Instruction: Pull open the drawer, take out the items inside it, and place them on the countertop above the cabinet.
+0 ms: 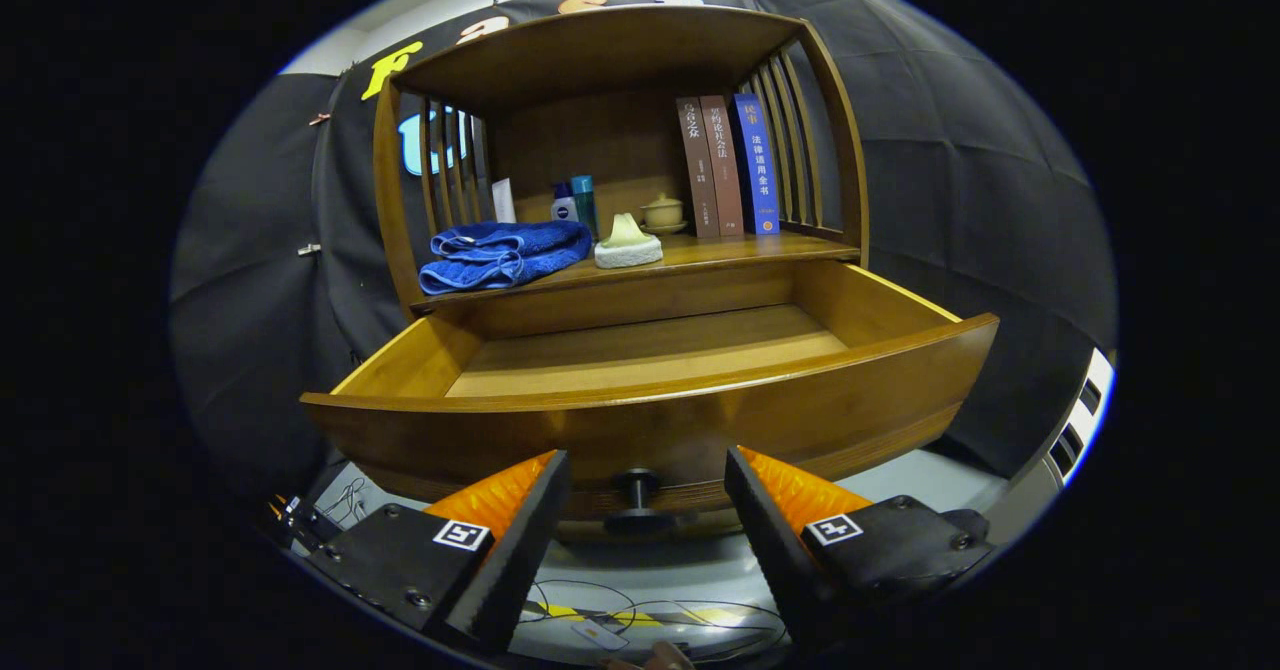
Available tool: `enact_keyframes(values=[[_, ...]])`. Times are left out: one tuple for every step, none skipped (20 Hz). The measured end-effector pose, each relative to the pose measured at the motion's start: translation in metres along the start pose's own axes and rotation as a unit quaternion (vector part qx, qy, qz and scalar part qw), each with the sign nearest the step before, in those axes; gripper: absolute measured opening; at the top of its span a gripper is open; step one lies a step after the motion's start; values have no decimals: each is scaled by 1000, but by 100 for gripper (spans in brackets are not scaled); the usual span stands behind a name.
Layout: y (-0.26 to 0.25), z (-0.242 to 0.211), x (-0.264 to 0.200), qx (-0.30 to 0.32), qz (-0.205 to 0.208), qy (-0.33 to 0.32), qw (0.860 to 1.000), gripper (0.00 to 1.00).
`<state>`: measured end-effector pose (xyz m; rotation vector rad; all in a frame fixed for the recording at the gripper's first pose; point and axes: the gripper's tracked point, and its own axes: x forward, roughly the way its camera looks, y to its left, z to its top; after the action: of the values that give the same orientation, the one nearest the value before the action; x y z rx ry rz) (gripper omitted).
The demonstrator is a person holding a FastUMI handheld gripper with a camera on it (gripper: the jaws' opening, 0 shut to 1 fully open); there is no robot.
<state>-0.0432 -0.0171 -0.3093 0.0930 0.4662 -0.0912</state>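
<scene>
The wooden drawer [650,420] stands pulled open just ahead of my fingers, and its bare floor [650,350] holds nothing that I can see. A dark round knob [637,495] sticks out of the drawer front, level with the gap between my fingertips. My gripper [647,480] is open, its orange-and-black fingers [520,520] apart on either side of the knob without touching it. On the countertop [720,250] above the drawer lie a folded blue towel [500,253] and a pale cream item on a white base [628,242].
At the back of the countertop stand small bottles [573,202], a lidded cup [662,213] and three upright books [728,165]. Slatted wooden sides and a top board enclose that shelf. Cables [620,620] lie on the pale floor below the fingers.
</scene>
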Motion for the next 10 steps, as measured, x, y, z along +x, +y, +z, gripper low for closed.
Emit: enact_keyframes(values=[[1, 1, 2, 1, 2, 1, 1000, 99], [4, 2, 5, 1, 7, 2, 1000, 99], [4, 1, 3, -4, 6, 4, 1000, 99], [4, 2, 4, -5, 5, 2, 1000, 99], [5, 3, 4, -5, 5, 1, 1000, 99], [5, 4, 5, -4, 5, 1, 1000, 99], [5, 5, 7, -6, 5, 0, 1000, 99], [5, 7, 11, -5, 5, 1, 1000, 99], [5, 8, 15, -2, 6, 4, 1000, 99], [5, 11, 20, 0, 6, 5, 1000, 99]])
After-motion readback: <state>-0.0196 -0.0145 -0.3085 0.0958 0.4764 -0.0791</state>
